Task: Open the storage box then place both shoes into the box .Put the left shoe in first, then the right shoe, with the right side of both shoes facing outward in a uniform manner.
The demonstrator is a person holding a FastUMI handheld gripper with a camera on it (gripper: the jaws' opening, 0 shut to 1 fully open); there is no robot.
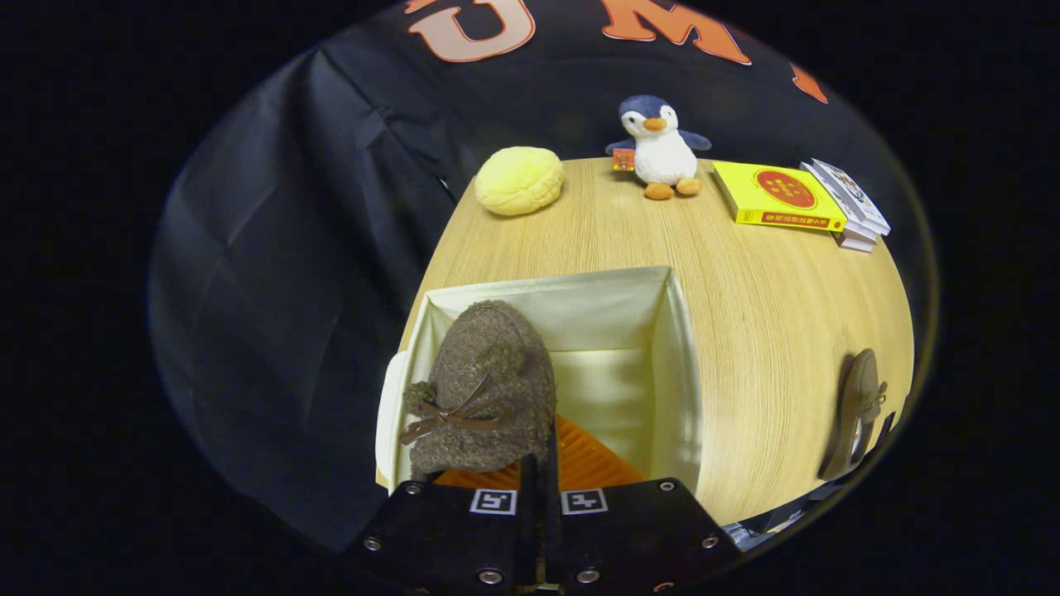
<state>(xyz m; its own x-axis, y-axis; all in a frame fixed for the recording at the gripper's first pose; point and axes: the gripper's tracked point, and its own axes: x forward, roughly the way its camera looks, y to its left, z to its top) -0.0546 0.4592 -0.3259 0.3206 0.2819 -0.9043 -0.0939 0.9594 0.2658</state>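
A fuzzy brown shoe [484, 389] with a small brown bow hangs over the left part of the open cream storage box [675, 356]. My gripper [540, 472] is shut on the shoe's rear edge, the two black fingers pressed close together just behind it. The box's orange floor [588, 459] shows beside and under the shoe. The second brown shoe [857, 414] lies on its side on the wooden table [770, 331], well off to the right of the box.
Beyond the box, at the table's far edge, sit a yellow plush bun [519, 180], a penguin toy [658, 149], a yellow book [777, 195] and a small stack of white books [853, 207]. Black cloth hangs to the left of the table.
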